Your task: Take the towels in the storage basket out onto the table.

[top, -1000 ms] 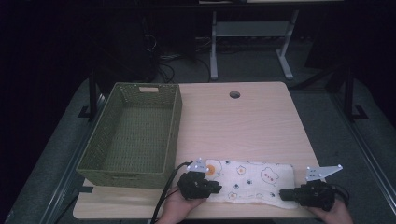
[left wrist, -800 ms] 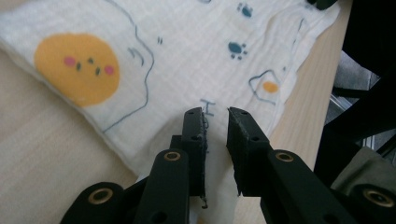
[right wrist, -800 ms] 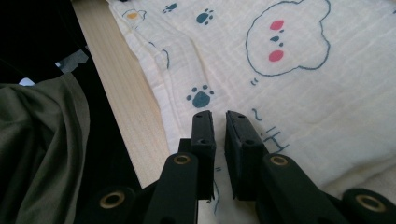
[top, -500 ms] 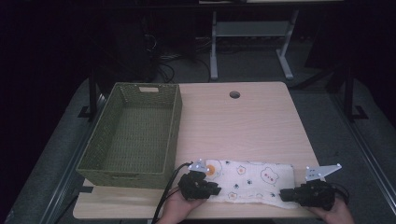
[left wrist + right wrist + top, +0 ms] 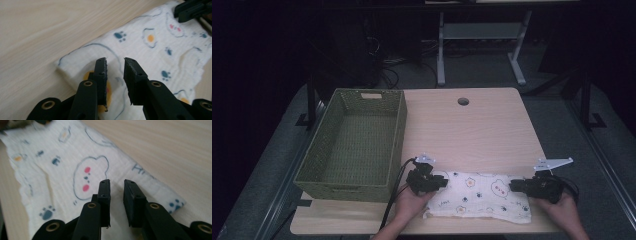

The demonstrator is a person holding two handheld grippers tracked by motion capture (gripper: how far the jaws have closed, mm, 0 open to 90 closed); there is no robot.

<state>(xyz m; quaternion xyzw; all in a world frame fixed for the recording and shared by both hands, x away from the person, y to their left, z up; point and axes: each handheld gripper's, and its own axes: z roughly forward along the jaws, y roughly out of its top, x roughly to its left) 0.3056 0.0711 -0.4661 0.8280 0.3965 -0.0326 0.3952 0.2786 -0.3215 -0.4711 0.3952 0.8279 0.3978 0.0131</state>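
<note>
Jaws on my left gripper (image 5: 443,181) and right gripper (image 5: 514,185) have just been opening, parted over the cloth (image 5: 479,200), gripping nothing, both hands shifted slightly.

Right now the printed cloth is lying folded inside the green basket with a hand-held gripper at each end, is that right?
Not quite. The printed cloth lies folded on the table, beside the green basket, not inside it, as the high view shows. The left hand-held gripper and right hand-held gripper are at its ends.
</note>
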